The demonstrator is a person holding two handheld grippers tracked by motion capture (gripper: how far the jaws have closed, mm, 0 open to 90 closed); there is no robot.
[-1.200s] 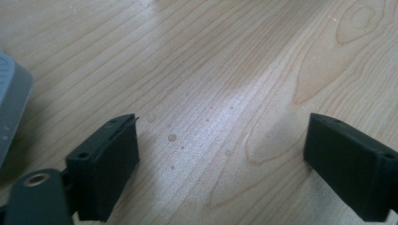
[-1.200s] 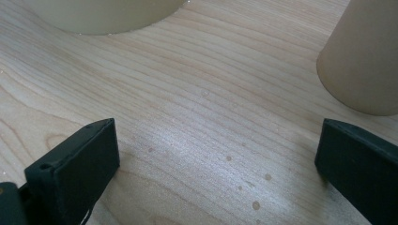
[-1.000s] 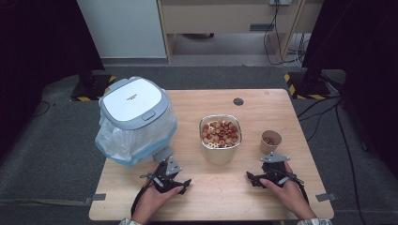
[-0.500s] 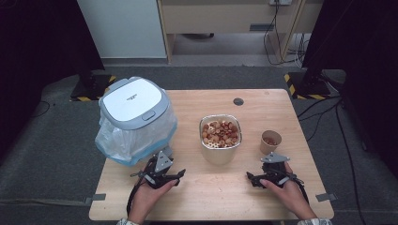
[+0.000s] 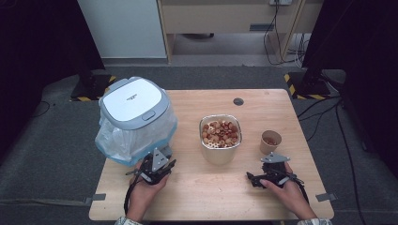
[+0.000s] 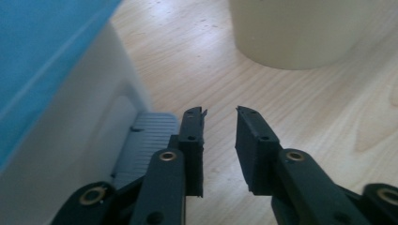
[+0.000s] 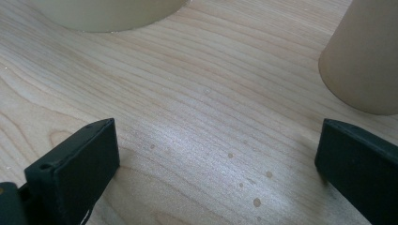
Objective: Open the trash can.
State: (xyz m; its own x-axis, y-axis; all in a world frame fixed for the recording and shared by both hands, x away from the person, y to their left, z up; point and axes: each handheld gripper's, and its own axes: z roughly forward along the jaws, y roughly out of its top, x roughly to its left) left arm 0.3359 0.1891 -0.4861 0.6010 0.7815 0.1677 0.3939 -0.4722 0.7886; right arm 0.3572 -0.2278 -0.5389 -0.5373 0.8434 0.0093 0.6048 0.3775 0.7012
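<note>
My left gripper (image 6: 219,115) has its jaws set narrowly apart with nothing between them, over bare wood. Its own view shows what the high view cannot: a ribbed grey pedal (image 6: 148,136) at the foot of the white bin (image 6: 70,140), just beside my left jaw, and the blue edge of the liner bag (image 6: 37,51) above. My right gripper (image 7: 218,154) is spread wide and empty, low over the table (image 7: 187,93), with the paper cup (image 7: 363,61) ahead at its right. From the high view, my left gripper (image 5: 162,161) sits against the bin's bagged base (image 5: 133,140), and my right gripper (image 5: 274,164) lies just below the cup (image 5: 271,140). Between them stands the metal container (image 5: 220,138) of round snacks.
</note>
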